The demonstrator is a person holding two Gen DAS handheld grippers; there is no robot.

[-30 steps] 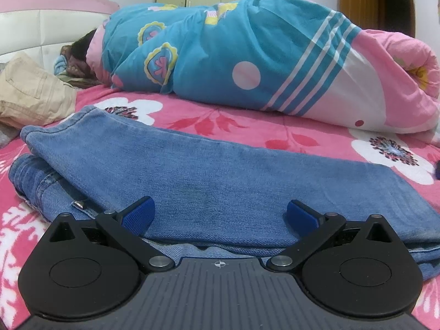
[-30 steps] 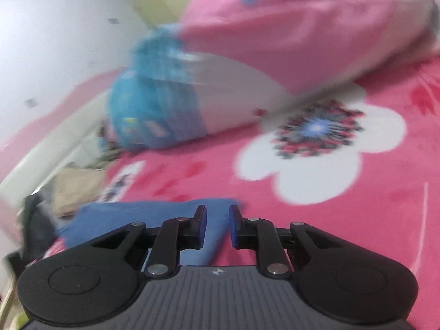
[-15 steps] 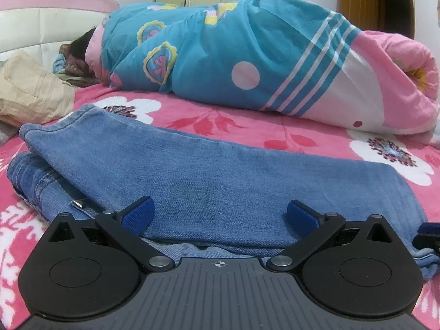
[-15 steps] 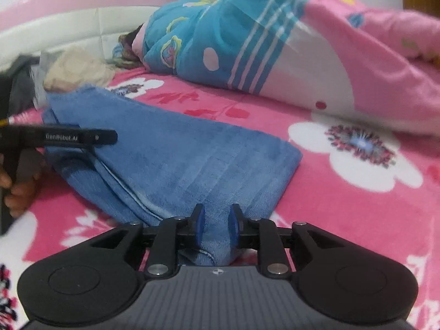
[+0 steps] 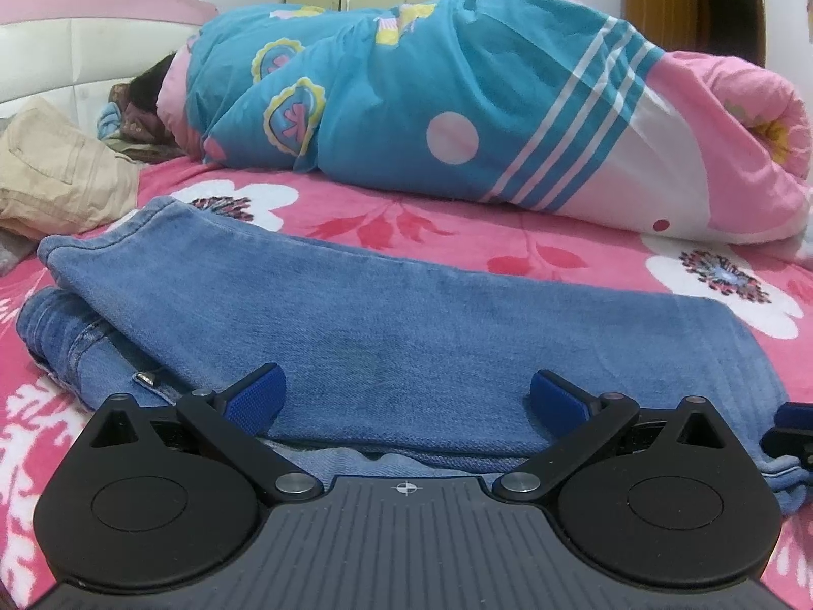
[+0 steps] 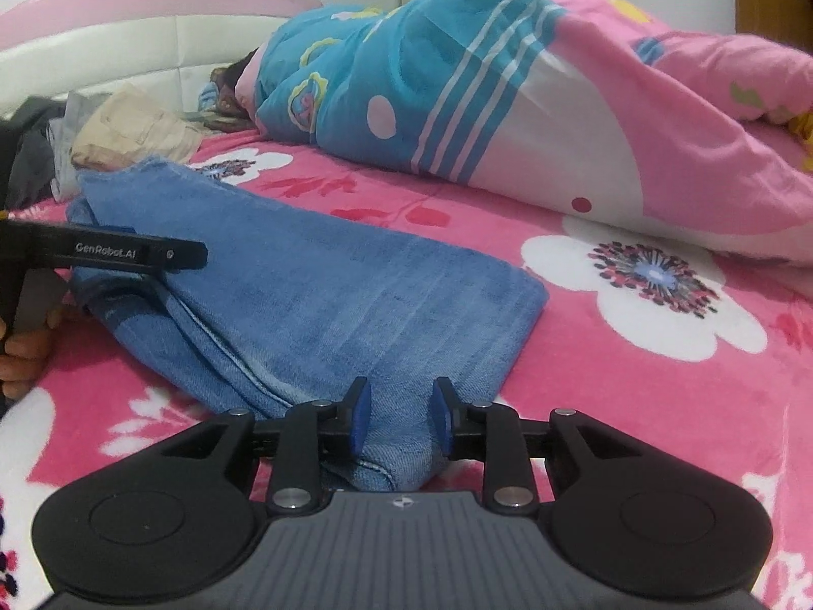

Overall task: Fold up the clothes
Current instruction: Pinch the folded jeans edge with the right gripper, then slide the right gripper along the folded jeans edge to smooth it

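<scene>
as right claw [image 6: 399, 414] opens – jeans [image 6: 325, 300] hem between fingers; left claw [image 5: 404, 396] wide.

The left gripper [image 5: 405, 396] has its jaws spread wide, both blue fingers [image 5: 254, 399] resting on or just above the folded jeans [image 5: 406, 325]. The jeans span the gap between the fingers and extend beyond them on both sides, lying flat on the pink flowered bed [image 5: 355, 213]. Past the right finger, at the frame edge, part of the right gripper [image 5: 790, 429] sits at the jeans' end. Beyond the fingers lies a rolled blue and pink quilt [image 5: 457, 117]. Far left of the fingers lie beige trousers [image 5: 56, 178].
</scene>
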